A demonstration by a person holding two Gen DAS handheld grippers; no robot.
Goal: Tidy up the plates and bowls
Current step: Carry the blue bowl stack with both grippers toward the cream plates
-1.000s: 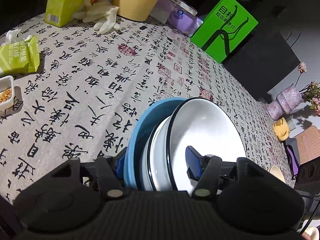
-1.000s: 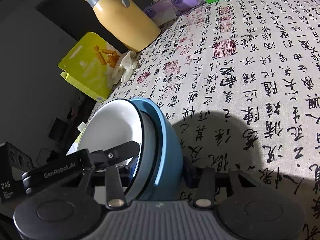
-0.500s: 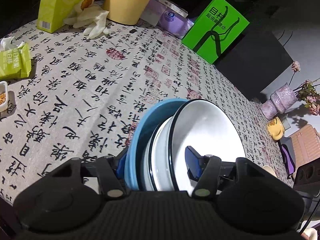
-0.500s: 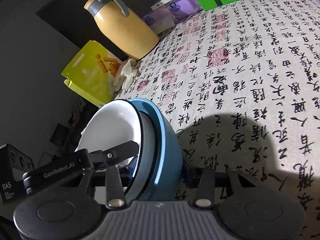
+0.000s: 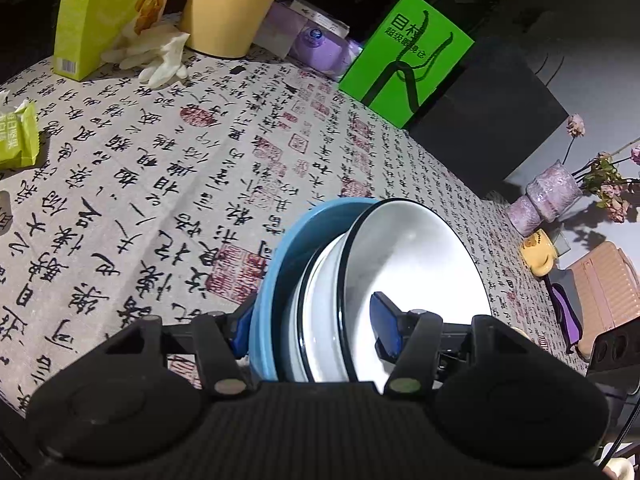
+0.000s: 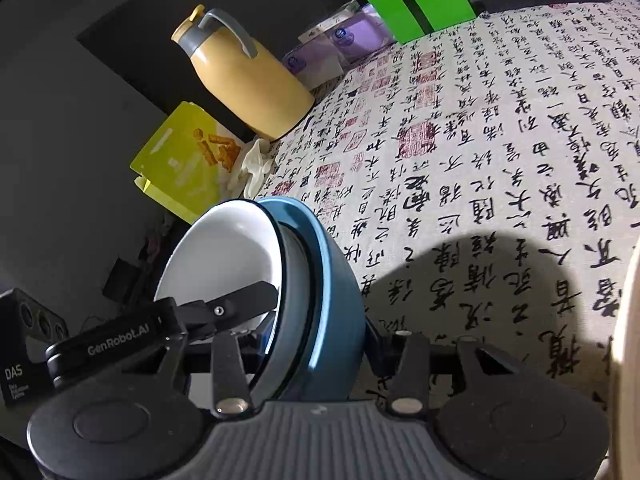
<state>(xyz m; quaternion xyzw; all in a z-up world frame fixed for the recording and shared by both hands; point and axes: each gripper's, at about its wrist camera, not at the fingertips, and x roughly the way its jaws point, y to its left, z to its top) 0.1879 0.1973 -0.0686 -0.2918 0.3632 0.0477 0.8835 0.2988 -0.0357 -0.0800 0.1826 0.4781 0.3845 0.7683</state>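
Two grippers share one nested stack of bowls (image 5: 400,276), carried above the tablecloth (image 5: 160,184).
Left gripper (image 5: 316,330) and right gripper (image 6: 316,340) each clamp opposite rims; move both together, level, to avoid slipping.

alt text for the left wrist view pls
The left tool grips a nested stack: white bowls inside a blue bowl, held above a calligraphy tablecloth. A green box, yellow jug and glove sit at the far edge.
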